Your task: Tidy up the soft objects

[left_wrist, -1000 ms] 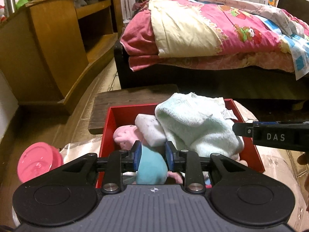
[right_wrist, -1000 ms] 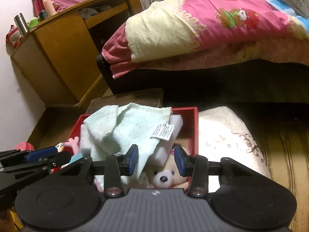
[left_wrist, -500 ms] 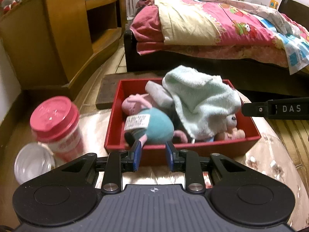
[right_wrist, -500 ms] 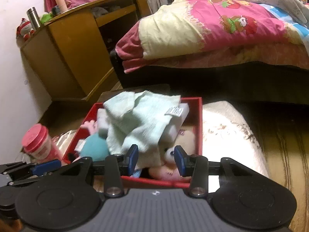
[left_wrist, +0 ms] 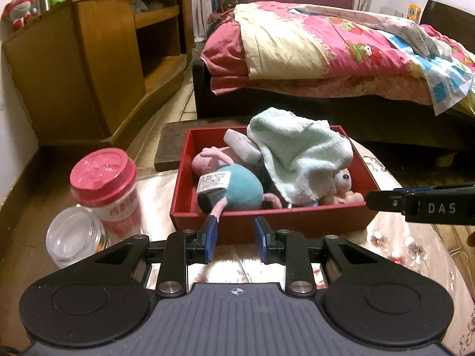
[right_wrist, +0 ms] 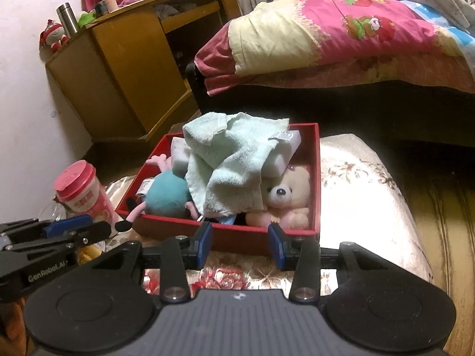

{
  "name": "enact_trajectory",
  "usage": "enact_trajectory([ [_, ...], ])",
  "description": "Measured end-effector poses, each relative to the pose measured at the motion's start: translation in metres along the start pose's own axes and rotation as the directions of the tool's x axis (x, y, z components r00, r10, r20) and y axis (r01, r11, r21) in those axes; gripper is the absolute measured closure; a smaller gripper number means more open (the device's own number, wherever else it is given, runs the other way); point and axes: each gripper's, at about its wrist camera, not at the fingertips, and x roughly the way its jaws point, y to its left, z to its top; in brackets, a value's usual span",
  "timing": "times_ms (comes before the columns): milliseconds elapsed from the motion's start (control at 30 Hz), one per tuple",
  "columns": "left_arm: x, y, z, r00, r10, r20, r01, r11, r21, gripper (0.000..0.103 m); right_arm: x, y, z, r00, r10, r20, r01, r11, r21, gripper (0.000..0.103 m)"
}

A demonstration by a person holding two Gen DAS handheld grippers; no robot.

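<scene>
Left wrist view: the open red rectangular box (left_wrist: 268,225) sits on a floral-cloth-covered worktop (left_wrist: 415,255) and holds the soft things. A crumpled pale-green terry towel (left_wrist: 299,157) drapes over its far right half, light and limp; I judge a pinch on a raised fold would lift it, though it would sag. The teal-and-pink plush toy (left_wrist: 237,187) lies at the box's near left, squashy, best taken by its round body. The left gripper (left_wrist: 234,240) hangs just short of the box's near wall, fingers narrowly apart and empty. Left of the box stand a pink-lidded plastic jar (left_wrist: 105,187) and a clear plastic lid (left_wrist: 75,234).

Right wrist view: a cream teddy bear (right_wrist: 285,195) sits in the box's near right corner, half under the towel. The right gripper (right_wrist: 239,244) holds nothing, fingers narrowly parted, before the box's near wall.
</scene>
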Motion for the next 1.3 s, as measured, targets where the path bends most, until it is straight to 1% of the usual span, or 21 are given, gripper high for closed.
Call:
enact_trajectory([
  [200,-0.016,-0.004,-0.012,1.0,0.002,0.007,-0.002,1.0,0.005,0.075,-0.014,-0.004,-0.011,1.0,0.011,0.004,-0.012,1.0,0.017,0.086],
  [333,-0.026,-0.004,-0.019,1.0,0.01,0.01,-0.01,1.0,-0.002,0.07,-0.023,-0.003,-0.021,1.0,0.022,0.003,-0.022,0.999,0.025,0.086],
  [600,-0.048,-0.001,-0.032,1.0,0.013,0.023,-0.013,1.0,-0.021,0.067,-0.042,0.007,-0.044,0.999,0.047,0.005,-0.047,0.999,0.021,0.086],
  [700,-0.056,0.001,-0.035,0.999,0.019,0.029,-0.018,0.999,-0.03,0.062,-0.049,0.013,-0.051,0.998,0.056,0.007,-0.056,0.998,0.015,0.086],
  [833,-0.064,0.002,-0.043,0.999,0.022,0.028,-0.021,0.999,-0.041,0.06,-0.057,0.018,-0.058,0.998,0.059,0.017,-0.059,0.998,0.007,0.086],
  [1033,-0.076,0.003,-0.058,0.999,0.033,0.024,-0.031,0.998,-0.06,0.05,-0.068,0.026,-0.069,0.997,0.076,0.024,-0.076,0.997,0.002,0.085],
  [1233,-0.088,0.004,-0.067,0.998,0.056,0.032,-0.053,0.996,-0.069,0.043,-0.073,0.035,-0.078,0.996,0.087,0.025,-0.087,0.996,-0.005,0.085],
  [1300,-0.092,0.005,-0.07,0.998,0.061,0.034,-0.059,0.995,-0.076,0.043,-0.075,0.036,-0.08,0.996,0.09,0.026,-0.09,0.996,-0.008,0.085],
])
